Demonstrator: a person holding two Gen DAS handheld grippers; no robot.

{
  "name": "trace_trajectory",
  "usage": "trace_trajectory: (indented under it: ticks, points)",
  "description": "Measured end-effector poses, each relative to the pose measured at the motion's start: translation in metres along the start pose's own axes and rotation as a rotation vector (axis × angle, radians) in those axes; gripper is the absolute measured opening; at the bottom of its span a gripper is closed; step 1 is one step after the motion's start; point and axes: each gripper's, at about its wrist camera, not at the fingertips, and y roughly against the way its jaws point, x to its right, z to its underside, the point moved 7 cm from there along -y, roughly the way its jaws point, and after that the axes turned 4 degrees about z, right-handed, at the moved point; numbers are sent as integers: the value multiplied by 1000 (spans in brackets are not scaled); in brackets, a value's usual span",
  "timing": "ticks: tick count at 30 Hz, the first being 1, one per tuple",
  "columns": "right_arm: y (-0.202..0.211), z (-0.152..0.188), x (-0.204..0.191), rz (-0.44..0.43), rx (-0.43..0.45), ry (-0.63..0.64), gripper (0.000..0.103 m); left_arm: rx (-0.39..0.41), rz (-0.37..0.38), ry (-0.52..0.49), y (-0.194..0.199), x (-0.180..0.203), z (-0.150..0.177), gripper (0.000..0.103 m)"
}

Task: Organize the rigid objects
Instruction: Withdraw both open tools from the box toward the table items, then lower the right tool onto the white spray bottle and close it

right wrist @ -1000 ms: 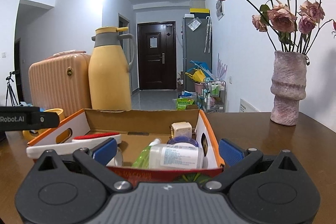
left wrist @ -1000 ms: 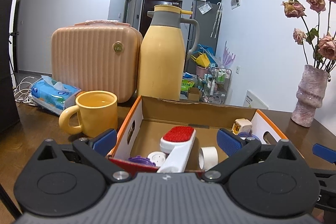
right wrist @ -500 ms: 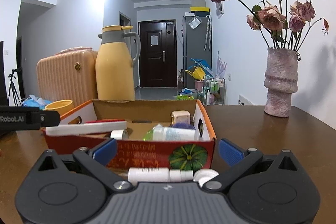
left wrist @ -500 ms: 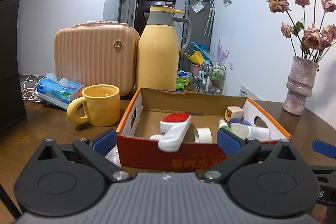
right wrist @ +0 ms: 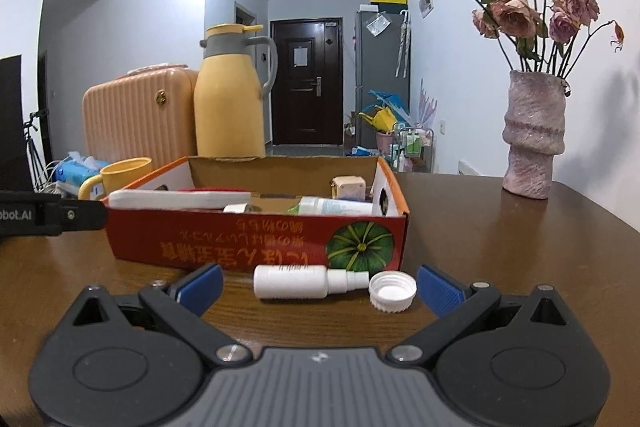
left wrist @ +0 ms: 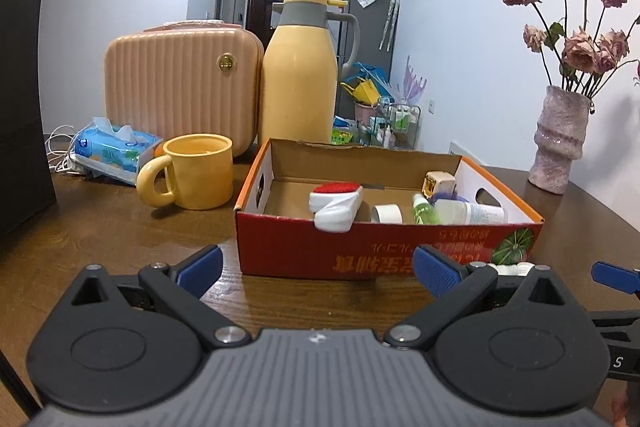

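1. Mostly done, judging by contents: cardboard box (left wrist: pixel 384 251) on the desk (left wrist: pixel 120 247) already holds a red-topped white brush (left wrist: pixel 338 201) leaning on the front wall near the middle, a tape roll (left wrist: pixel 386 213), a green-tinted bottle (left wrist: pixel 424 209), a clear labelled bottle (left wrist: pixel 470 213) lying toward the right wall, and a small beige block (left wrist: pixel 439 182) in the far right corner.
2. Left to do: white spray bottle (right wrist: pixel 308 281) lying on its side on the desk, just in front of the box's front wall, near its right corner. White screw cap (right wrist: pixel 393 291) open side up, just beside the nozzle end; touching or not, cannot tell.
3. Right claw (right wrist: pixel 318 287): wide open, empty, low over the desk, bottle and cap both lying between the blue pads (right wrist: pixel 438 289). Looks staged for a pick; which item first, cannot tell.
4. Left claw (left wrist: pixel 316 267): wide open, empty, facing the box front from the desk's near side, nothing between the pads.
5. Yellow mug (left wrist: pixel 192 171), thermos (left wrist: pixel 302 75), pink case (left wrist: pixel 180 83), tissue pack (left wrist: pixel 116 149) and vase (left wrist: pixel 558 143) sit outside the box; likely not part of the job, only a guess.
6. Estimate: two small items remain.
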Motion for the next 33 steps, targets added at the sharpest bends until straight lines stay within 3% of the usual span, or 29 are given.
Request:
trace_trajectory:
  ticks: [11,24,33]
  points:
    - [-11,5,-7,-29,-51,17,103,-55,-1,-8,-10,-7,9,103]
    - [-66,-1,-16,-29,-135,43,103,-96,-45,35,-26,-37,9,103]
    - [-100,2,-21,-25,-205,70,97,-120,-52,43,-33,-48,9,103]
